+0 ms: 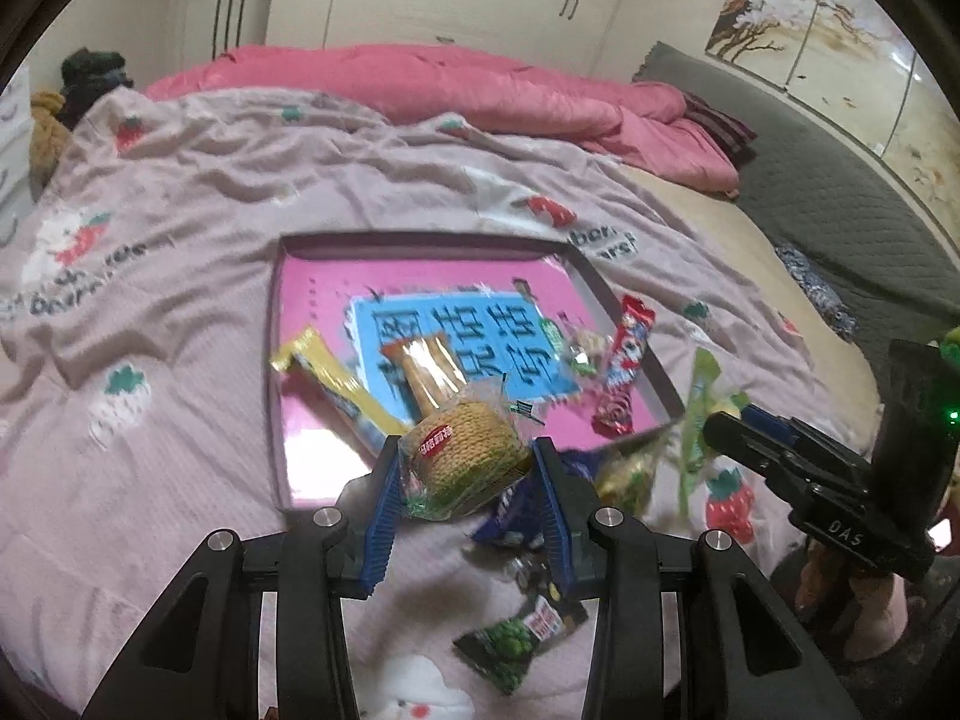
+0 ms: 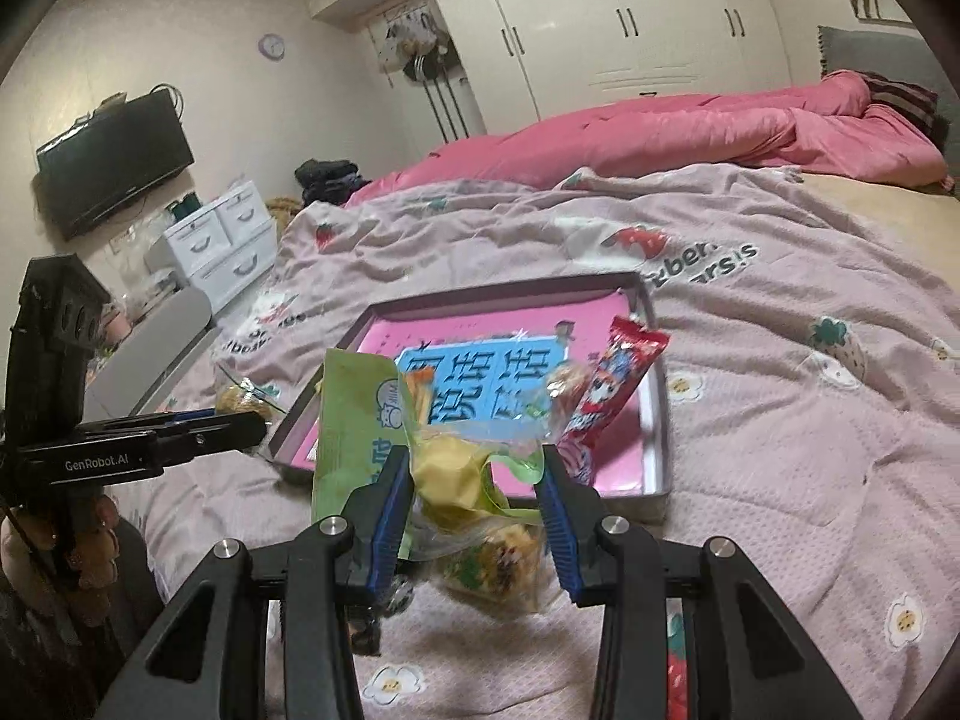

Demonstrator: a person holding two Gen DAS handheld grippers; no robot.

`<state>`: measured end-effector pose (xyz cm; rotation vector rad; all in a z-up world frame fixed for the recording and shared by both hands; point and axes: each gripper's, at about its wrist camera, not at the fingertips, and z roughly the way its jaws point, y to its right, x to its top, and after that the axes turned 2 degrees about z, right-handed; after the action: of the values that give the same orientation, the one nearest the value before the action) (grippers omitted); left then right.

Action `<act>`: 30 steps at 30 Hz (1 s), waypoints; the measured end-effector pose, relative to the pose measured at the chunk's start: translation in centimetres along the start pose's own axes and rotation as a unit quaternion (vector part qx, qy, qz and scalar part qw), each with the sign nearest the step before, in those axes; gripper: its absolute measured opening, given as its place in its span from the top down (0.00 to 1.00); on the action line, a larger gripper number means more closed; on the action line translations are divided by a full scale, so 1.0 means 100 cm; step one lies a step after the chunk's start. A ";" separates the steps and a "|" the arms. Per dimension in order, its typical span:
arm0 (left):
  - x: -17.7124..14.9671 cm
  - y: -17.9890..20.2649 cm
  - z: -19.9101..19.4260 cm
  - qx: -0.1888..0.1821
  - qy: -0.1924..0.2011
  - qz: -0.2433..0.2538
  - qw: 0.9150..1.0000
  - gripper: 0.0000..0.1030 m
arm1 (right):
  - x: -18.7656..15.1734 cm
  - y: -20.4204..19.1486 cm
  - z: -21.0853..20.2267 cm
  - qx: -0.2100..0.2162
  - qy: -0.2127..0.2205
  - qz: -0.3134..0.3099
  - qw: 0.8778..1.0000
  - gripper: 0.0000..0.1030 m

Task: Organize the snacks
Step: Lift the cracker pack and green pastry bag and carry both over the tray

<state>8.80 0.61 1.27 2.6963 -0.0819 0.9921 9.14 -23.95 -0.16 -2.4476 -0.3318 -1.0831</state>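
A: From the left wrist, what is the claw doing?

B: The left gripper (image 1: 465, 468) is partly closed, its blue pads pressed on either side of a clear-wrapped round biscuit pack (image 1: 465, 459). It holds the pack over the near edge of the shallow box (image 1: 624, 324), which lies on the strawberry-print blanket (image 1: 180, 300). A yellow stick pack (image 1: 336, 384) and a red stick pack (image 1: 624, 372) lie in the box; a green pea packet (image 1: 516, 642) lies on the blanket nearer the camera.

A: And from the right wrist?

B: The right gripper (image 2: 477, 492) is also partly closed, clenched on a clear bag with a yellow snack (image 2: 450, 480), held just short of the box (image 2: 657, 420). A green wrapper (image 2: 348, 420) hangs beside its left pad. The left gripper (image 2: 237, 420) shows at the left edge.
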 end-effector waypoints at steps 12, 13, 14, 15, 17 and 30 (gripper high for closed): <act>0.021 -0.006 0.009 0.029 0.026 -0.004 0.999 0.59 | 0.018 0.012 -0.002 -0.017 0.033 0.003 0.999 0.60; 0.022 -0.007 0.010 0.032 0.026 -0.005 0.999 0.59 | 0.019 0.013 -0.002 -0.017 0.034 0.002 0.999 0.60; 0.023 -0.008 0.012 0.035 0.027 -0.005 0.999 0.59 | 0.020 0.013 -0.002 -0.019 0.037 0.002 0.999 0.60; 0.023 -0.008 0.013 0.036 0.026 -0.004 0.999 0.59 | 0.021 0.013 -0.002 -0.020 0.039 0.001 0.999 0.60; 0.024 -0.008 0.017 0.041 0.027 -0.005 0.999 0.59 | 0.023 0.014 -0.002 -0.021 0.042 0.000 0.999 0.60; 0.024 -0.017 0.047 0.054 0.009 -0.017 0.998 0.59 | 0.030 0.024 0.007 -0.034 0.039 0.011 0.999 0.60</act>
<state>13.85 1.07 -1.05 2.7757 0.0210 1.0380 12.46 -25.64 0.93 -2.4544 -0.2450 -1.1964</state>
